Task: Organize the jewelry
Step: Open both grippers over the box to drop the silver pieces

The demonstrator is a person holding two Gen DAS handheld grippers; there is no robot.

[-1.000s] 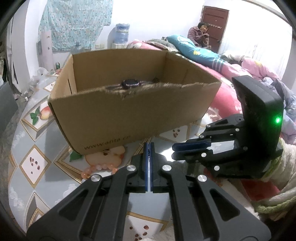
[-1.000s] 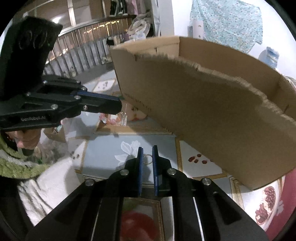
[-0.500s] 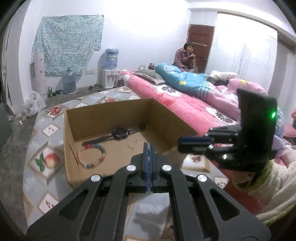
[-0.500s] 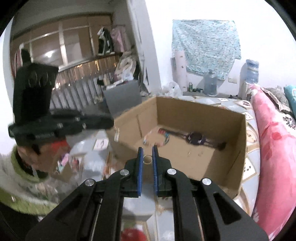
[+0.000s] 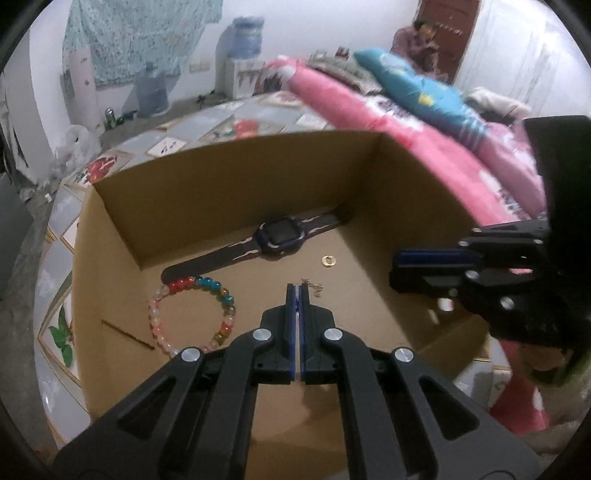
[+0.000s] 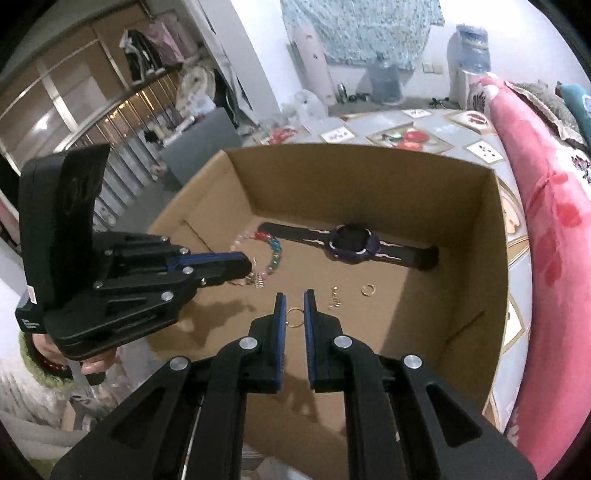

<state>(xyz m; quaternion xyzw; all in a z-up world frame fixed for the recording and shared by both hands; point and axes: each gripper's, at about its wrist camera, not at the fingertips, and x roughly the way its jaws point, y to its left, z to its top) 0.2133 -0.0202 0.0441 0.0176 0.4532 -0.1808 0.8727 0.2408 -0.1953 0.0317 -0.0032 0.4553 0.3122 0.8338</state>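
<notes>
Floor: patterned tile (image 5: 236,114), fruit prints, grey and cream. Bedroom; pink bedding (image 6: 546,229) along the right edge of the right wrist view, teal pillow (image 5: 417,88) upper right of the left wrist view. Water dispenser (image 5: 245,44) and a floral cloth (image 6: 362,29) on the white wall at the top. A person sits by the brown door, upper right in the left wrist view.

Open cardboard box (image 5: 236,177) fills the centre of both views. On its bottom: purple smartwatch (image 5: 280,236) laid flat near the far wall, coloured bead bracelet (image 5: 192,314) to its lower left, small gold ring (image 5: 328,260) right of centre, small earring bits (image 6: 334,297) near the middle.

Left gripper (image 5: 298,295) angled down over the box, jaws pressed together; a small metal piece hangs at its tips in the right wrist view, grip not clear. Right gripper (image 6: 294,306) also tilted down over the box, jaws narrow, pinching a thin gold hoop (image 6: 294,317) between the blue pads. It enters the left wrist view from the right edge, mid-height.
</notes>
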